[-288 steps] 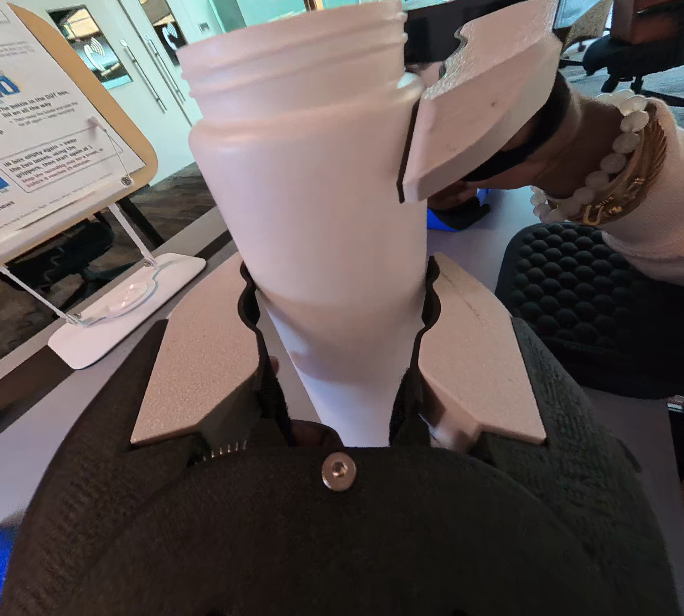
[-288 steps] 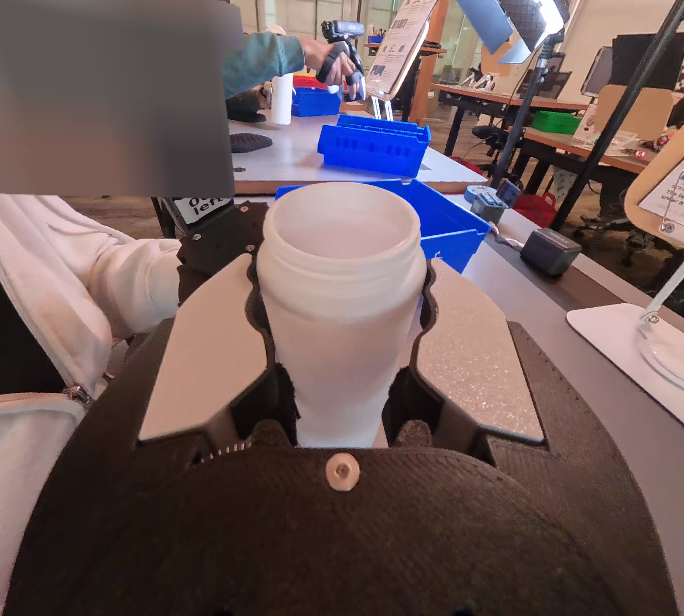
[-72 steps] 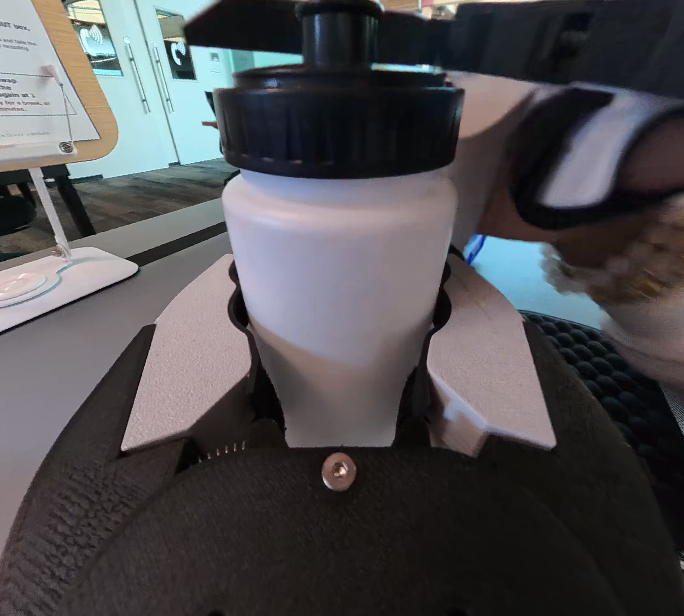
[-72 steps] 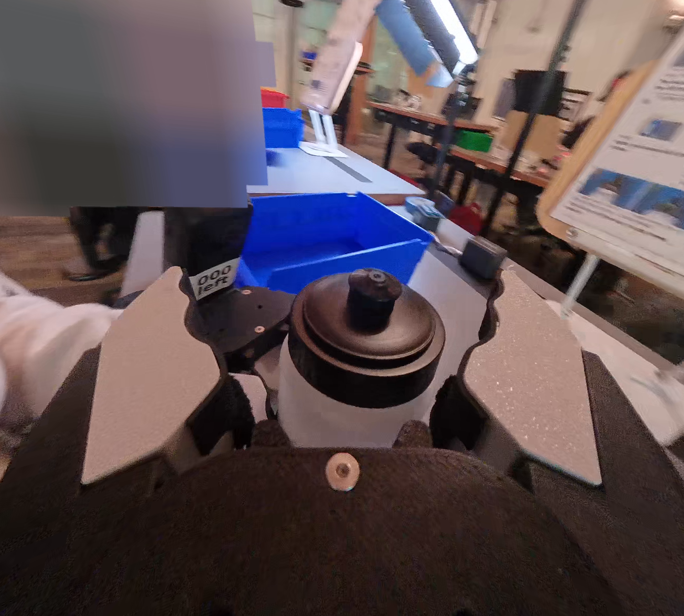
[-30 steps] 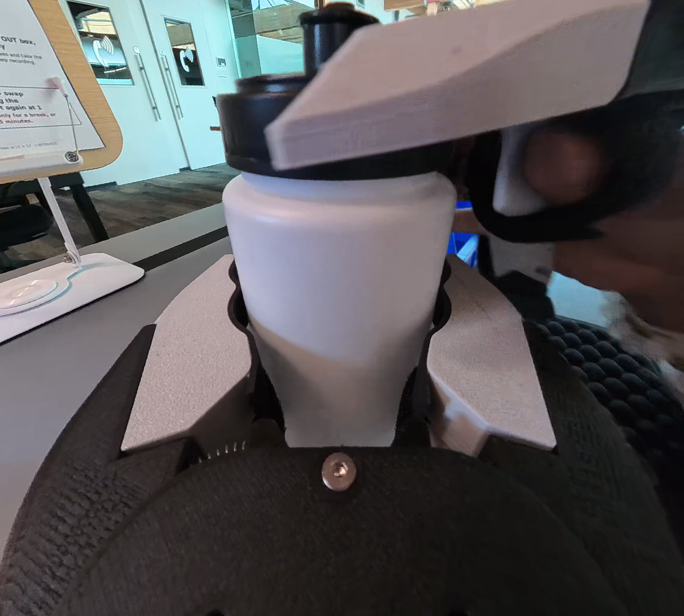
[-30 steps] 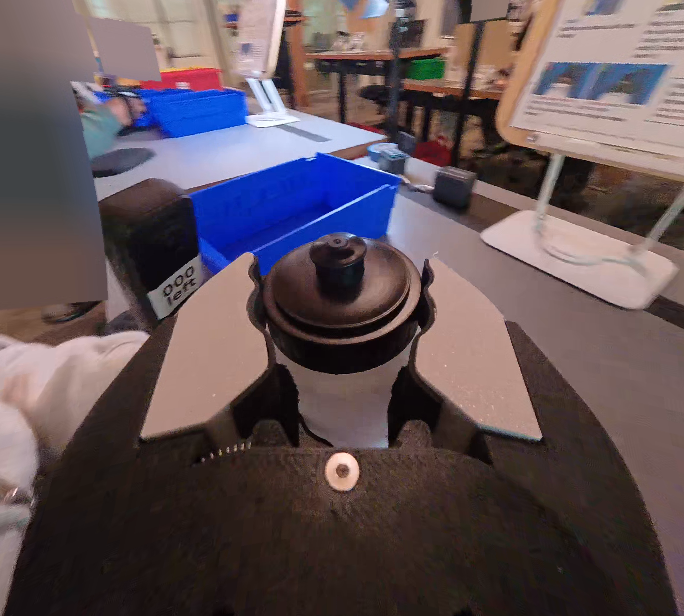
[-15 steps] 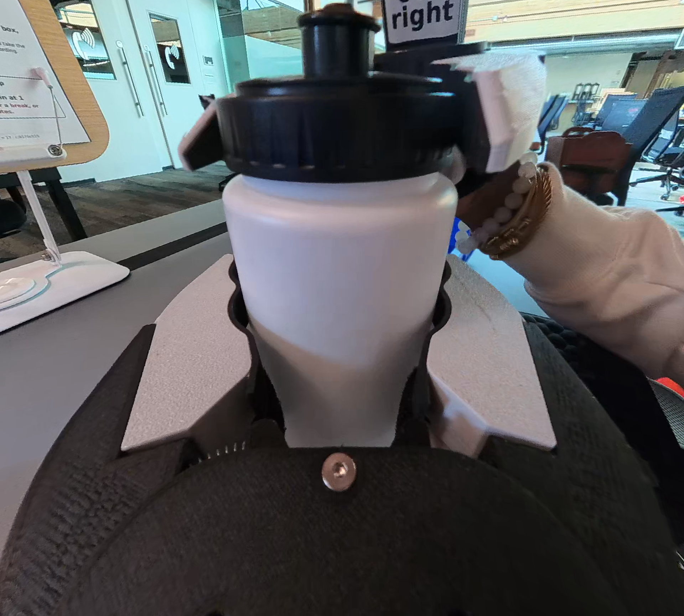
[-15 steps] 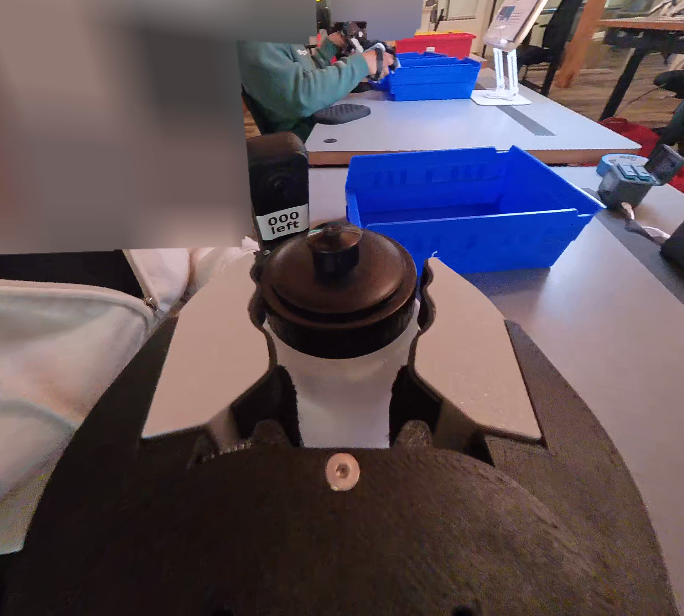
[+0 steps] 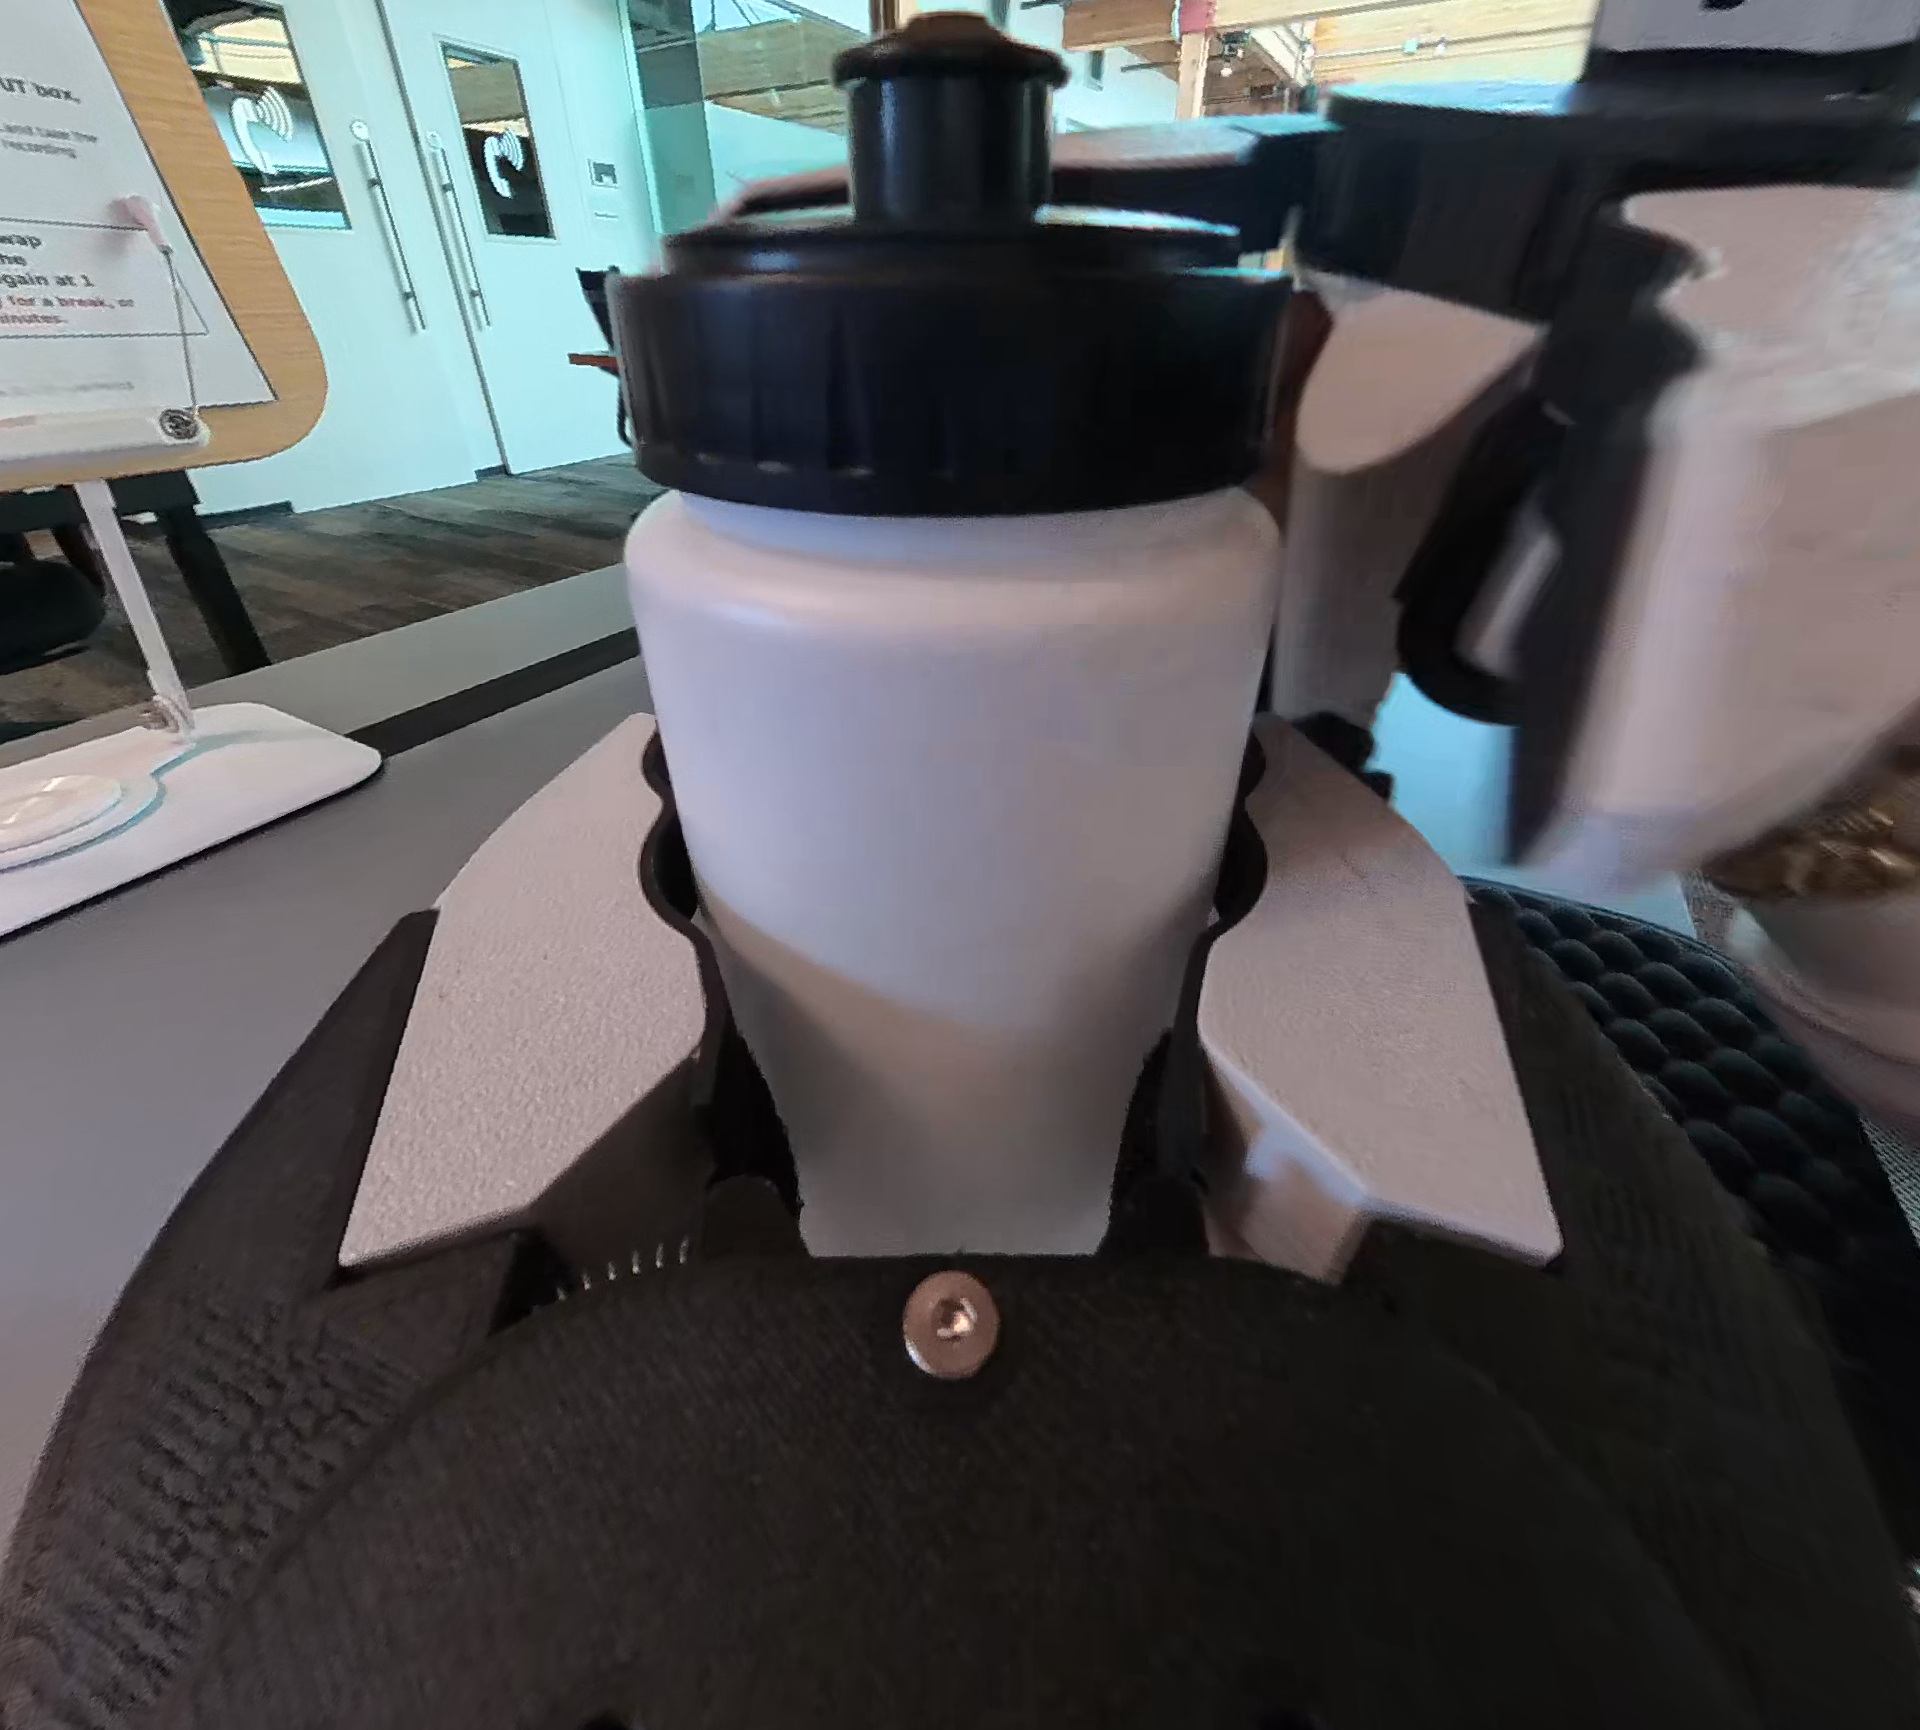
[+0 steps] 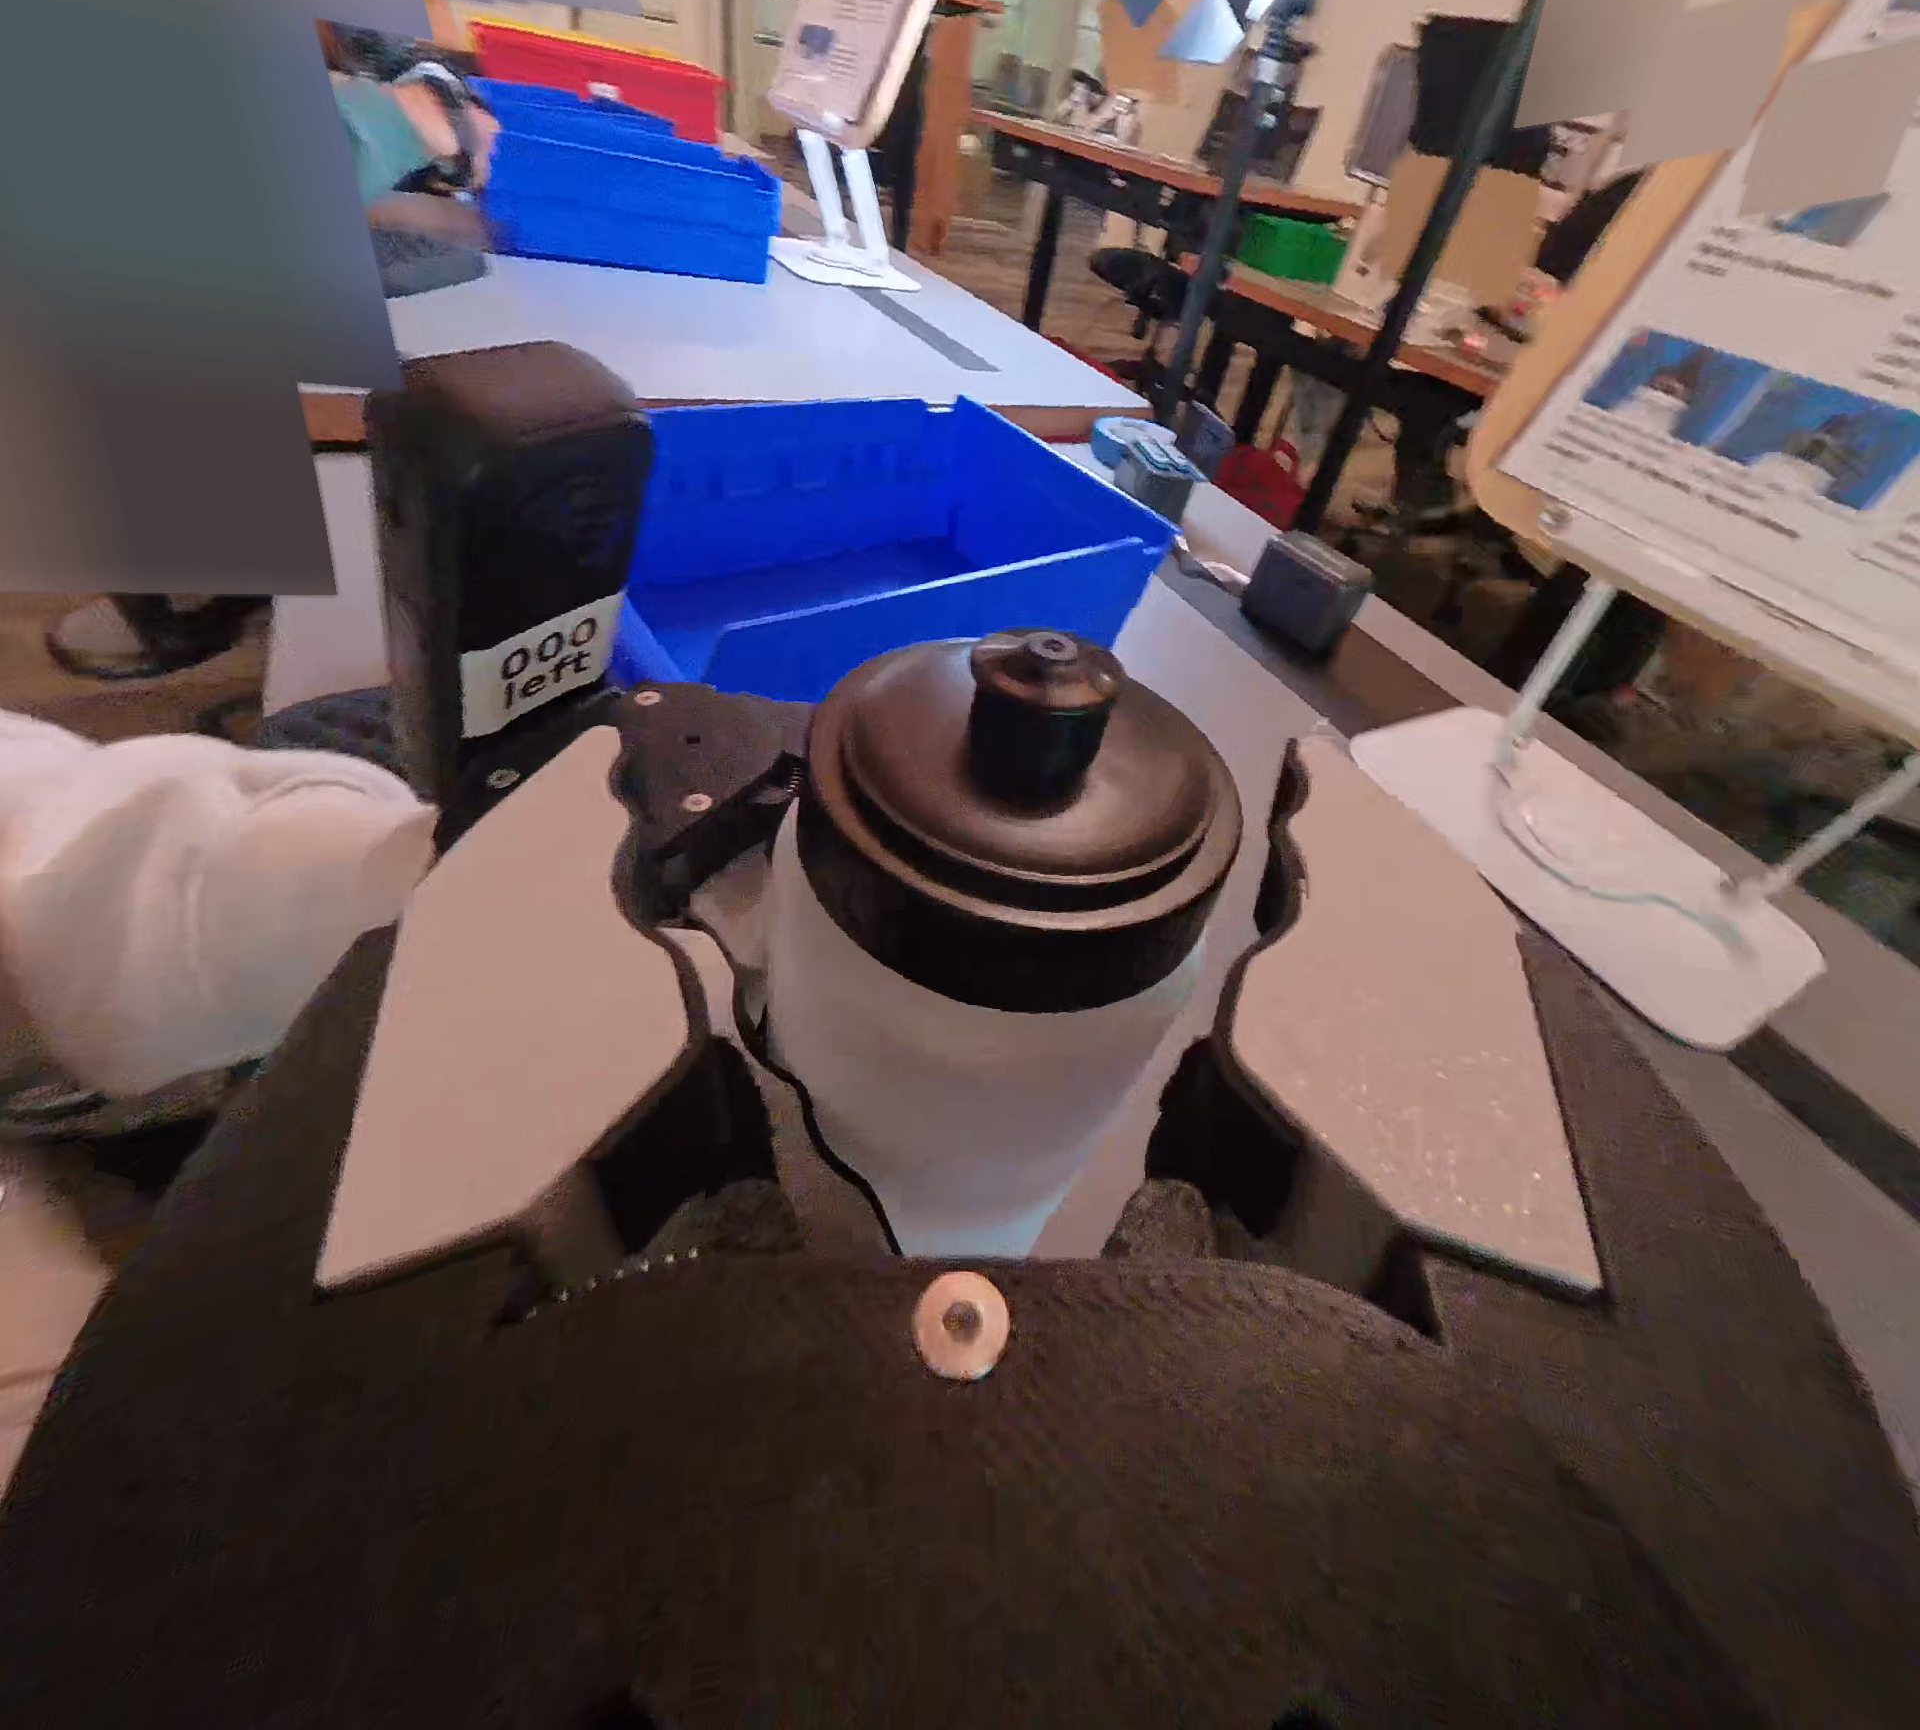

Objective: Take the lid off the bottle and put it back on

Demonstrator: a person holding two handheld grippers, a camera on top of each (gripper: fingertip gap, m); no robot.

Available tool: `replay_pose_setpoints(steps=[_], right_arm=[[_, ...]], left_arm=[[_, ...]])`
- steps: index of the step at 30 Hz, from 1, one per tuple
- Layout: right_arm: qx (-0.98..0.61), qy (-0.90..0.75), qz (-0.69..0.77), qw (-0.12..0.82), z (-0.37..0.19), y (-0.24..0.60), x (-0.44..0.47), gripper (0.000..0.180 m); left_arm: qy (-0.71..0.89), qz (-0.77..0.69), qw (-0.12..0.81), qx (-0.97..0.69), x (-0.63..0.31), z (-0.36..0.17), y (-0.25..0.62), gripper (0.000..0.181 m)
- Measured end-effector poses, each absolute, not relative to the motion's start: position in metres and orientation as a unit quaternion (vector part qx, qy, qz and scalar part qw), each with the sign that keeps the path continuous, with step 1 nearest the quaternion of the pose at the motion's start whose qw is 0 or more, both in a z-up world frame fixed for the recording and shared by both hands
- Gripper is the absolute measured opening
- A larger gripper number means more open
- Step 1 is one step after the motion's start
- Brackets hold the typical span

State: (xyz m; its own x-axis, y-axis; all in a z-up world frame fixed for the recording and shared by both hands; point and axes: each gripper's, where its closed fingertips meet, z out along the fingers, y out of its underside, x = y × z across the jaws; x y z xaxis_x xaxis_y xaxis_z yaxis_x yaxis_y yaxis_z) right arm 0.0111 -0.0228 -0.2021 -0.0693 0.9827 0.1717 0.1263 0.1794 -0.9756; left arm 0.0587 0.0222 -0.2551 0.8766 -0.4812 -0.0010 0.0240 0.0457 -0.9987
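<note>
White plastic bottle (image 9: 956, 745) held upright, clamped by left gripper (image 9: 951, 859) around lower body. Black ribbed screw lid with spout (image 10: 1023, 859) seated on neck. Right gripper (image 10: 966, 891) spread wide either side of lid, not touching. Step judged: lid refitted, tightening between turns. Next: lid to be re-gripped and twisted, or released.

the left gripper (image 9: 951, 859) points forward, both fingers pressed against what sits upright between them. the right gripper (image 10: 961, 891) stands with its jaws spread wide, a gap inside each finger (image 10: 1392, 1015). in the left wrist view it shows blurred, up and to the right of the left claw, with a pale sleeve (image 10: 197, 891) behind.
</note>
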Motion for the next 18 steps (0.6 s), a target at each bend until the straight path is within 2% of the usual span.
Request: replay_pose_setpoints(steps=[3,5,8,12,16,18], right_arm=[[-0.401,-0.65,0.491,0.419,-0.202,-0.034,0.012,0.112],[-0.394,-0.662,0.526,0.361,-0.201,-0.032,0.014,0.094],[-0.411,-0.649,0.55,0.329,-0.199,-0.026,0.014,0.087],[-0.479,-0.592,0.505,0.406,-0.199,-0.018,0.012,0.077],[-0.58,-0.486,0.405,0.513,-0.199,-0.007,0.017,0.077],[-0.57,-0.499,0.373,0.536,-0.202,-0.007,0.016,0.081]], left_arm=[[0.173,-0.185,0.702,-0.666,0.059,-0.255,0.022,0.099],[0.176,-0.187,0.701,-0.665,0.059,-0.255,0.022,0.099],[0.176,-0.185,0.702,-0.665,0.059,-0.255,0.022,0.099],[0.17,-0.173,0.702,-0.669,0.059,-0.255,0.024,0.099],[0.177,-0.166,0.703,-0.669,0.062,-0.255,0.023,0.099],[0.174,-0.168,0.703,-0.669,0.061,-0.255,0.023,0.099]])
